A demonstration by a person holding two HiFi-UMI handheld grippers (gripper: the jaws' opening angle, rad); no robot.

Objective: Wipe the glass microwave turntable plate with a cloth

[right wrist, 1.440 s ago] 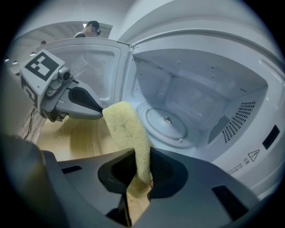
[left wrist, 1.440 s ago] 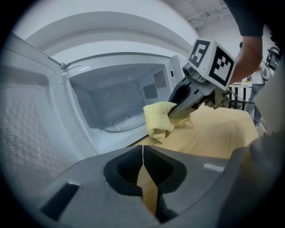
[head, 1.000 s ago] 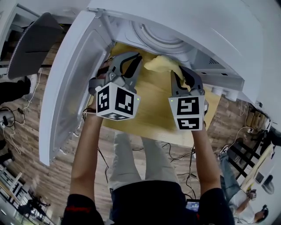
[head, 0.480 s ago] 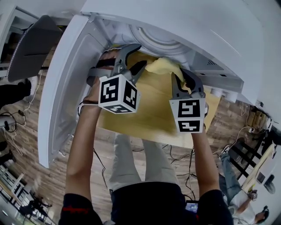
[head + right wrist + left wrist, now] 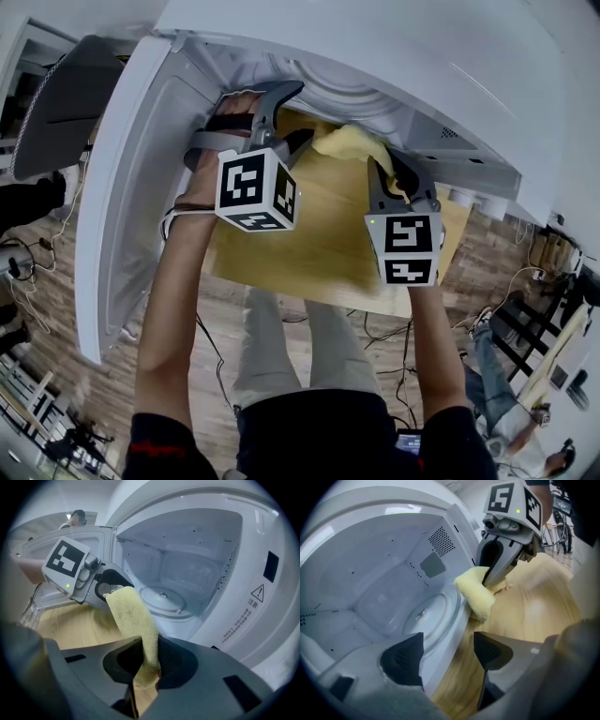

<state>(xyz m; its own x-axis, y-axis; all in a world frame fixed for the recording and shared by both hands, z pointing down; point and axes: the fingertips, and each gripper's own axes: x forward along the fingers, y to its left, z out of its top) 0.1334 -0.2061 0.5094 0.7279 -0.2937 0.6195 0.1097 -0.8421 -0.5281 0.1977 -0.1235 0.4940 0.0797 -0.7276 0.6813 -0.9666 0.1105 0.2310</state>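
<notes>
The glass turntable plate point(image 5: 429, 613) point(image 5: 161, 599) lies on the floor of the open white microwave point(image 5: 422, 56). My left gripper point(image 5: 291, 117) point(image 5: 447, 653) is at the left side of the oven mouth. Its jaws have just been opening and now stand open, with nothing gripped and the oven's front sill beyond them. My right gripper point(image 5: 392, 171) point(image 5: 147, 667) is shut on a yellow cloth point(image 5: 133, 620) point(image 5: 476, 595) point(image 5: 352, 141). The cloth hangs at the front sill, short of the plate.
The microwave door point(image 5: 141, 187) swings wide open to the left, close beside my left arm. The oven stands on a light wooden table point(image 5: 319, 244). Below are a wood floor with cables point(image 5: 375, 328) and a grey chair point(image 5: 66, 94) at the upper left.
My left gripper has gone forward toward the oven mouth, rolled, and its jaws have opened from shut. The right gripper with the cloth has barely moved.
</notes>
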